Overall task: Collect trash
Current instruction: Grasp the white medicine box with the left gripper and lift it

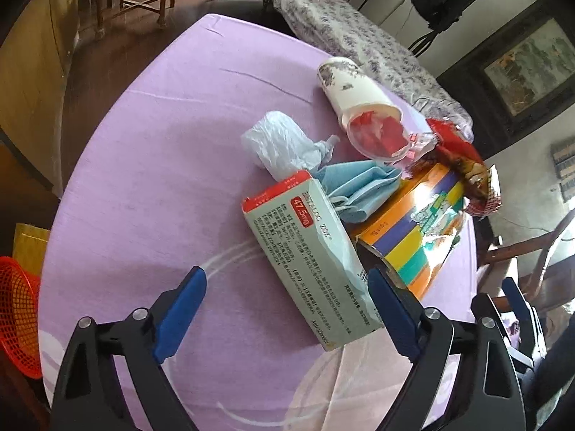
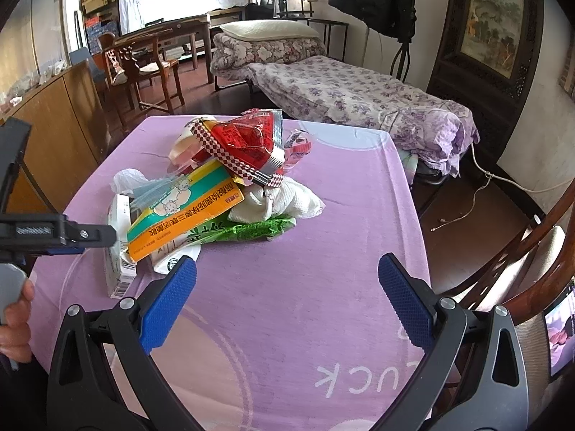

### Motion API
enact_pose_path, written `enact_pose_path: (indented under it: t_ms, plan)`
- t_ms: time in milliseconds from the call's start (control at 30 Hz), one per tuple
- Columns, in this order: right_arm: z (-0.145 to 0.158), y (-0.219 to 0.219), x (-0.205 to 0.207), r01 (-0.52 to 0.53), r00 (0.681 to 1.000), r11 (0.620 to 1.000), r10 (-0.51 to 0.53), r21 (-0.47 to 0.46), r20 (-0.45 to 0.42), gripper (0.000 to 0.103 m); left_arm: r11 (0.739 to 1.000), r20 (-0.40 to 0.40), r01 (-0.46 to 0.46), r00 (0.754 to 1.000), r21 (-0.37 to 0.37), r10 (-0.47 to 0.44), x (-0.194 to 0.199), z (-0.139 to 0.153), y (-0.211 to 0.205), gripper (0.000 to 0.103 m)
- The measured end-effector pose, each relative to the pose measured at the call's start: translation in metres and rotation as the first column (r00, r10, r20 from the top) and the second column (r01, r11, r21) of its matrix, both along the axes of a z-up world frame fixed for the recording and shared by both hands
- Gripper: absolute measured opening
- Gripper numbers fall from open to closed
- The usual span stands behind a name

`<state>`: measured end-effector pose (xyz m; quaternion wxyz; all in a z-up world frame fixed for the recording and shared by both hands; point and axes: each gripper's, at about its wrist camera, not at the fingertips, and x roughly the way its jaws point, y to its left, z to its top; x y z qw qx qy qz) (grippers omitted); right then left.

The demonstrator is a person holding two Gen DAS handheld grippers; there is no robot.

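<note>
Left wrist view showed the medicine box (image 1: pixel 316 262) on the table (image 1: pixel 143 179) partly between the left gripper (image 1: pixel 287 287) fingers, spread wide, its right fingertip at the box's edge, nothing gripped.

At the left edge of the left wrist view, the red basket (image 1: pixel 18 318) is cut off. The medicine box (image 1: pixel 309 262) hides part of the blue mask (image 1: pixel 359 188); its small print is unreadable.
</note>
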<state>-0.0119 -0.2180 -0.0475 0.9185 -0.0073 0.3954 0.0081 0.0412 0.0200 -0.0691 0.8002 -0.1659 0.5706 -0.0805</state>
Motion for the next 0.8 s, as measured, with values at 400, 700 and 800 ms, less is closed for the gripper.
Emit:
enact_pose_path:
  t_ms: [400,700,800]
  plan:
    - [0.002,-0.003,0.005,0.005,1.000,1.000,-0.005,0.011,-0.016,0.097,0.999,-0.074,-0.045,0.996,0.030,0.047,0.007,-0.002,-0.030,0.089]
    - [0.003,-0.007,0.008,0.011,1.000,1.000,-0.010,0.019,-0.024,0.097,0.979,-0.072,0.007,0.997,0.205,0.008,0.014,0.002,-0.057,0.055]
    - [0.002,-0.008,0.008,0.013,1.000,1.000,-0.013,0.022,-0.023,0.097,0.979,-0.068,0.032,0.998,0.203,-0.019,0.008,0.006,-0.053,0.052]
